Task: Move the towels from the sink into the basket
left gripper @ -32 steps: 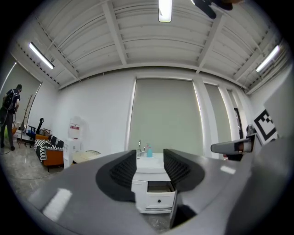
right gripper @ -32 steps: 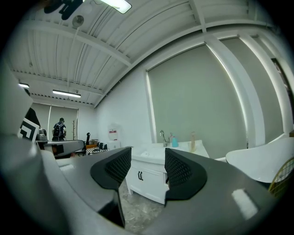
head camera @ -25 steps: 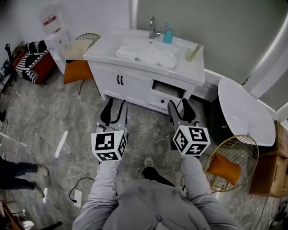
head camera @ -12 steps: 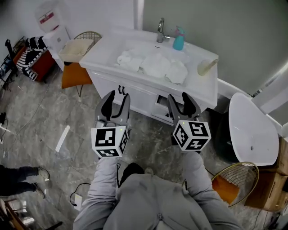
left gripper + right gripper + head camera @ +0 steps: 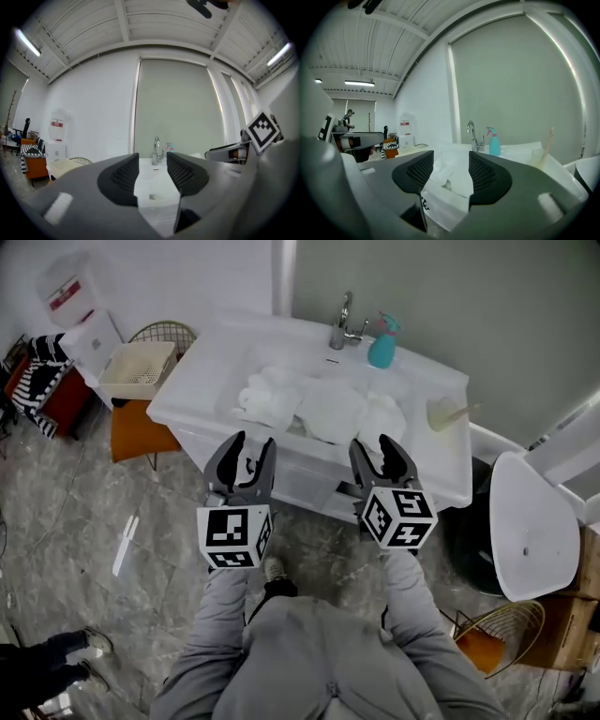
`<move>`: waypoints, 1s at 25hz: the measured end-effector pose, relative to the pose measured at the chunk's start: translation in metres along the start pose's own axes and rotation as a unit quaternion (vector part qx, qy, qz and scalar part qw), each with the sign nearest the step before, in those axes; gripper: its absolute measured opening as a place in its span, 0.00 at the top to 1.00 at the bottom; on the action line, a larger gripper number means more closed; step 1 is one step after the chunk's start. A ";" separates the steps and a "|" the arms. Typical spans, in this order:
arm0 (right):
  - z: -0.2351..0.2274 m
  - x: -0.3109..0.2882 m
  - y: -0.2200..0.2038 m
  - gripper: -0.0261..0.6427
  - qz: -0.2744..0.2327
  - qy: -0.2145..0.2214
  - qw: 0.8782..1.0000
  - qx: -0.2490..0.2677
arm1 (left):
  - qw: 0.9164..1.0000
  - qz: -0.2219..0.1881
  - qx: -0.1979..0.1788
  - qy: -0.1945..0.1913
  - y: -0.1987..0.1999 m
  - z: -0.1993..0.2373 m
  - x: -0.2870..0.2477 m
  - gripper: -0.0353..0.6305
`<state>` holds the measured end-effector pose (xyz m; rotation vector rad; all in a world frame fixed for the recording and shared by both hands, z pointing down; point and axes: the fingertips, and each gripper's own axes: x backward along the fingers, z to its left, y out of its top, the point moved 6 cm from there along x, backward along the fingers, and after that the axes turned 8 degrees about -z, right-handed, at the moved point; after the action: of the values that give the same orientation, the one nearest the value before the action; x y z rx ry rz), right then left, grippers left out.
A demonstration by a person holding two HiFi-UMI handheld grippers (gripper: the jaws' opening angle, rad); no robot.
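Head view puts the left hand-held gripper (image 5: 251, 444) and the right hand-held gripper (image 5: 375, 448) side by side at the front edge of the bench (image 5: 441, 460). Each one's own view shows its jaws a narrow gap apart with nothing between them. Both are empty and neither touches anything.

Just past the tips, the white towels (image 5: 319, 409) lie heaped in the sink (image 5: 281, 357), spilling toward its front rim. At the back edge stand the faucet (image 5: 343, 322) and a teal spray bottle (image 5: 382, 341). The cream basket (image 5: 137, 369) sits on an orange chair off the bench's left end, well apart from both grippers, and looks empty.

A second ago both grippers hung over bare floor with the cabinet well ahead. Half a second ago they were level with its doors, and now they overlap its front edge. The jaw gaps have not changed, so I have only walked up and carried nothing.

I judge the task not yet begun. Next I would reach over the rim, probably opening wider first, since the towels are bulky and soft.
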<state>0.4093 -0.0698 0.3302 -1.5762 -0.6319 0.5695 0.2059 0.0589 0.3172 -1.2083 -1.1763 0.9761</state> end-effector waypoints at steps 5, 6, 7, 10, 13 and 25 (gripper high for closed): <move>-0.002 -0.070 -0.018 0.64 0.040 -0.014 0.999 -0.002 | 0.999 0.014 0.002 -0.034 -0.019 0.045 -0.059 0.59; -0.003 -0.082 -0.024 0.64 0.052 -0.013 0.999 -0.003 | 0.999 0.016 0.005 -0.038 -0.022 0.052 -0.069 0.59; -0.005 -0.093 -0.029 0.63 0.066 -0.013 0.998 -0.002 | 0.999 0.018 0.008 -0.042 -0.026 0.057 -0.077 0.59; -0.015 -0.120 -0.049 0.60 0.118 -0.011 0.993 0.006 | 0.998 0.023 0.014 -0.054 -0.035 0.068 -0.096 0.59; -0.028 -0.147 -0.069 0.53 0.171 -0.005 0.985 0.029 | 0.998 0.027 0.021 -0.058 -0.044 0.076 -0.115 0.59; -0.067 -0.248 -0.151 0.37 0.312 0.012 0.942 0.123 | 0.997 0.057 0.027 -0.036 -0.072 0.103 -0.174 0.59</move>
<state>0.2646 -0.2787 0.4864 -1.5286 -0.0160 1.0531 0.0739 -0.1040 0.3620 -1.2160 -1.1392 1.1379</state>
